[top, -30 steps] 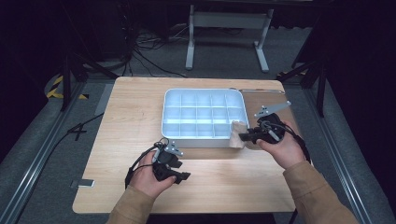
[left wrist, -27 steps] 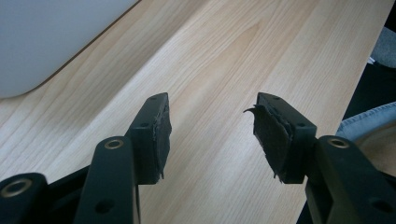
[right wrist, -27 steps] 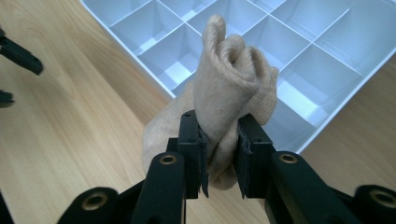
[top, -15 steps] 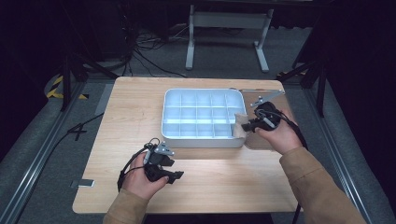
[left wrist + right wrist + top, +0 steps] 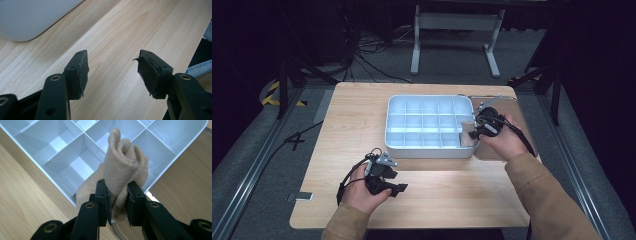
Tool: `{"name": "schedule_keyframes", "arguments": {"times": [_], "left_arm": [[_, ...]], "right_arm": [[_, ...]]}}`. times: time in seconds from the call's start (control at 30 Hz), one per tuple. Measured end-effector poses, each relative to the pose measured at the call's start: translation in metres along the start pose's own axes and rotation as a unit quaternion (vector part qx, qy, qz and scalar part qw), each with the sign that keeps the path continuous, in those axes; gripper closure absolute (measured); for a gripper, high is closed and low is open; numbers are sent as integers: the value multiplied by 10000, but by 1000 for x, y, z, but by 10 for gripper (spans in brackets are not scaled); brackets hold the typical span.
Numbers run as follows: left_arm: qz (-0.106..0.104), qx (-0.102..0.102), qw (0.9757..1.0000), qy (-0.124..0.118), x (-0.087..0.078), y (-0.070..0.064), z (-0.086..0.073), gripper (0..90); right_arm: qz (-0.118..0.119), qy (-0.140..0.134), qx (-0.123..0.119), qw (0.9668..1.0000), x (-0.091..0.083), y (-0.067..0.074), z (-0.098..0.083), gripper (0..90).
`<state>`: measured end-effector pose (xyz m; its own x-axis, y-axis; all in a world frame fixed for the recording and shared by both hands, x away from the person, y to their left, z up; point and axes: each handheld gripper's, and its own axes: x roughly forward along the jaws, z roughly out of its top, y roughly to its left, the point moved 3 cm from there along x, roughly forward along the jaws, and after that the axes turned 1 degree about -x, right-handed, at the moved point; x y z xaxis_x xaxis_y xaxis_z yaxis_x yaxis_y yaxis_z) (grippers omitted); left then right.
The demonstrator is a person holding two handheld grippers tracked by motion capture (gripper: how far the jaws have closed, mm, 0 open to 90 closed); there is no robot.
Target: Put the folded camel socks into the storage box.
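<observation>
A rolled beige sock (image 5: 123,167) was gripped by the right hand-held gripper (image 5: 117,202) over the divided tray's (image 5: 412,147) right edge; the left hand-held gripper (image 5: 112,72), just opened wide, was held empty above the worktop (image 5: 462,195).

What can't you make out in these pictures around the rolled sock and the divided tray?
- Lower part of the rolled beige sock: right gripper view, hidden between the right tool and its pads.
- Which compartment of the white tray the sock hangs over: high view, too small, and the hand covers it.
- Flat thing under the tray's right edge: both views, mostly covered by tray and hand.
- Tray beside the open left tool: left gripper view, cut off by the top edge.
</observation>
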<state>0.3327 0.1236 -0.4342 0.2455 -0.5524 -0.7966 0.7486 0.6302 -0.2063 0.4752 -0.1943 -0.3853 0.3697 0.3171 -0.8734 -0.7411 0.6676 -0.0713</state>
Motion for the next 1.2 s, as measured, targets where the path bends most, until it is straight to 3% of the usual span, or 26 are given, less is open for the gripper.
{"name": "schedule_keyframes", "arguments": {"times": [0.47, 0.93, 1.2], "left_arm": [[-5, -17, 10000, 35, 1, 0, 0, 422], [-25, 2, 10000, 63, 2, 0, 1, 423], [-39, -5, 9999, 101, 3, 0, 1, 423]], "right_arm": [[-120, 685, -176, 9974, 30, 7, 0, 743], [-105, 1371, -253, 9902, 62, 13, 0, 746], [-46, 1452, -233, 9891, 68, 11, 0, 742]]}}
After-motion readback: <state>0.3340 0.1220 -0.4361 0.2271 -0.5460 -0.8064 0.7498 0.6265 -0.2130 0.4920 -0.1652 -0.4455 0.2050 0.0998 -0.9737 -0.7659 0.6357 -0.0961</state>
